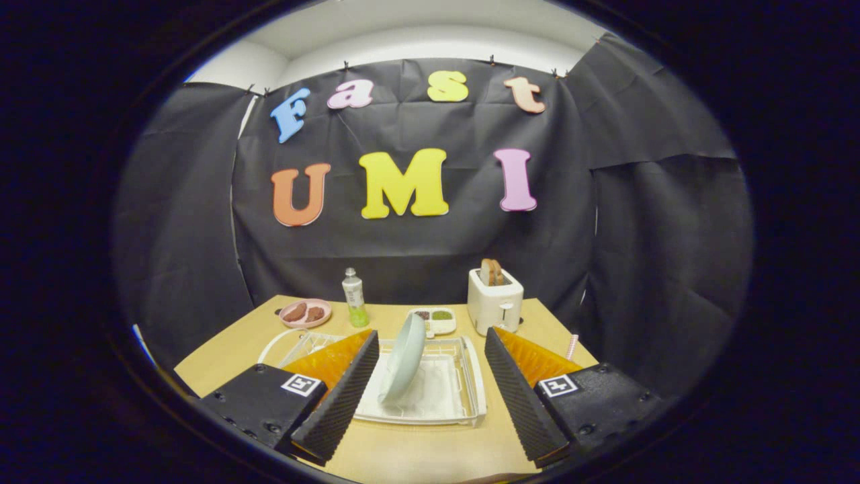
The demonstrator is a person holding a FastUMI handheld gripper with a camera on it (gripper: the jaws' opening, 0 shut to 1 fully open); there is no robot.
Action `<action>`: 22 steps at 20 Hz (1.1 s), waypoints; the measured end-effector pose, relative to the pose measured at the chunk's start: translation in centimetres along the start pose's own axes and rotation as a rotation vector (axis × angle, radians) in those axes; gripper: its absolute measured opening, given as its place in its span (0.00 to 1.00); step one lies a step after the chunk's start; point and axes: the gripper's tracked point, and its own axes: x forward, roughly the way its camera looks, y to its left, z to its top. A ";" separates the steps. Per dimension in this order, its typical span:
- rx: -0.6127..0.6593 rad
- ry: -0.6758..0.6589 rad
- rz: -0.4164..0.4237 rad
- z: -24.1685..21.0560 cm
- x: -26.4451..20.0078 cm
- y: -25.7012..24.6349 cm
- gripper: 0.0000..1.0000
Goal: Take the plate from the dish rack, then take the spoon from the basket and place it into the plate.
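Gripper view: jaws of the gripper spread wide apart, gripping nothing, ribbed black pads facing inward over the wooden surface. Between the jaws and just ahead, a white dish rack resting on the surface. Standing on edge in the rack, a pale green plate, tilted, its hollow side turned toward the left finger. Plate apart from both fingers, nearer the left one. Behind the left finger, part of a white wire basket just beside the rack; contents hidden, spoon not made out. Beyond the rack, toward the booth wall: a pink dish holding brown food, a clear bottle with green liquid low inside, a small white divided tray with dark and green fillings, and a white toaster with a slice of bread poking from the top. Beside the right finger, a thin pink-and-white striped stick, too small to identify.
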 end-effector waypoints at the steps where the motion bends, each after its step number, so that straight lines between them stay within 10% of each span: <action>1: -0.001 0.042 0.007 0.4 1.5 0.2 1.00; 10: 0.067 0.668 0.049 -3.8 10.7 1.5 0.91; 22: -0.185 0.861 -0.119 -0.7 14.6 3.0 0.67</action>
